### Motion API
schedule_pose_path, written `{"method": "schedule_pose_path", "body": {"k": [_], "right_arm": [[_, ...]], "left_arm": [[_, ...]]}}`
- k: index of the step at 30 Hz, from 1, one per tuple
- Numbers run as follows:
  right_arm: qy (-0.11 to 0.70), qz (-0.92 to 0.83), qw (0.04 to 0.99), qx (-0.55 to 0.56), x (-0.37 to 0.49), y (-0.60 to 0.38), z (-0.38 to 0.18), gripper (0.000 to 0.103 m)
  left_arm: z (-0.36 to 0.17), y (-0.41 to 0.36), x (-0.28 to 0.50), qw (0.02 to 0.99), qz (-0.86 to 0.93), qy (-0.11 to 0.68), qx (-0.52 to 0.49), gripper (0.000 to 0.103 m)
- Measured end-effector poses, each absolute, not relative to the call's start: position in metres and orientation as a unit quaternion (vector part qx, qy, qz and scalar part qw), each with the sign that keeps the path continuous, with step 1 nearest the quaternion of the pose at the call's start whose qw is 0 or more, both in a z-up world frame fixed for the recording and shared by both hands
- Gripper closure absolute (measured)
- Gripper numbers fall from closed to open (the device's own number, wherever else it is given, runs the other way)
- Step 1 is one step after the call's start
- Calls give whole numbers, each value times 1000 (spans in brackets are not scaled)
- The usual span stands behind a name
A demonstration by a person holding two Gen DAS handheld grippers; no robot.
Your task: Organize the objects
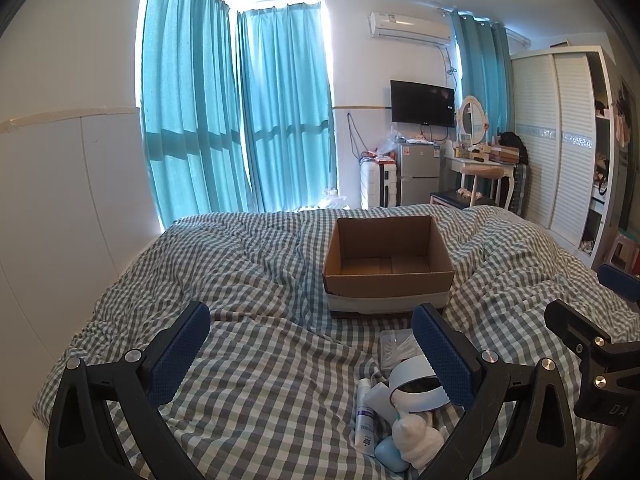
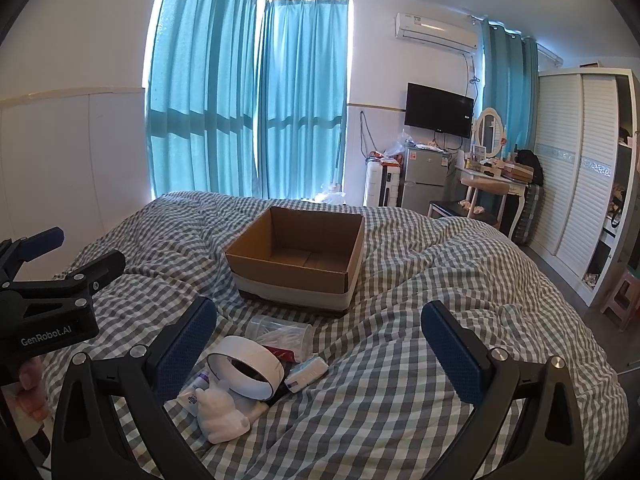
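Both tongs hang over the bed (image 1: 260, 360), above the grey-and-white checked cover.

Left tongs (image 1: 310, 354): blue pads spread wide apart, nothing between them. From my left camera I see only bare cover in the gap. The pile of things sits low right, partly behind the right-hand pad.

Right tongs (image 2: 320, 350): also spread wide, holding nothing. The pile lies just inside its left-hand pad.

Cardboard box (image 2: 298, 258): open top, upright on the bed, beyond both tongs. I see nothing inside it. A pale band wraps its lower half.

The pile lies on the cover just in front of the box:
- white ring-shaped band (image 2: 245, 372), lying on its side, dark inside
- white bunny figure (image 2: 222, 420), nearest to me, touching the band
- tube (image 2: 196, 392) with blue print, partly under the bunny and the band
- clear plastic container (image 2: 282, 332), on its side, between the band and the box
- small blue-and-white packet (image 2: 306, 373), just right of the band
- something red (image 2: 280, 354) peeks out under the container; I cannot tell what it is
- light blue rounded thing (image 1: 390, 454), seen only from the left camera, beside the bunny

From the right camera the left tongs show at the far left edge, with a fingertip of the hand holding them.

Beyond the bed: teal curtains (image 1: 236, 112), a wall television (image 1: 423, 103), a small fridge (image 1: 418, 174).
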State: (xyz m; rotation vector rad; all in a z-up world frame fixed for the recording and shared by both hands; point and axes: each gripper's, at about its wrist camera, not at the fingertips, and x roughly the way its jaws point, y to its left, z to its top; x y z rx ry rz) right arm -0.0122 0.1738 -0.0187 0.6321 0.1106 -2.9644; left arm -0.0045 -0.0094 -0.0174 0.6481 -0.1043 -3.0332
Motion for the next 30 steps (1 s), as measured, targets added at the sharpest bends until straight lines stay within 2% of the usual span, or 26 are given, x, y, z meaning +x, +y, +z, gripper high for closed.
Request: {"method": "schedule_pose_path", "body": {"k": [30], "right_arm": [[36, -974, 66, 212, -11, 168, -22, 0]], "left_arm": [[-22, -9, -4, 16, -977, -40, 210, 0]]}}
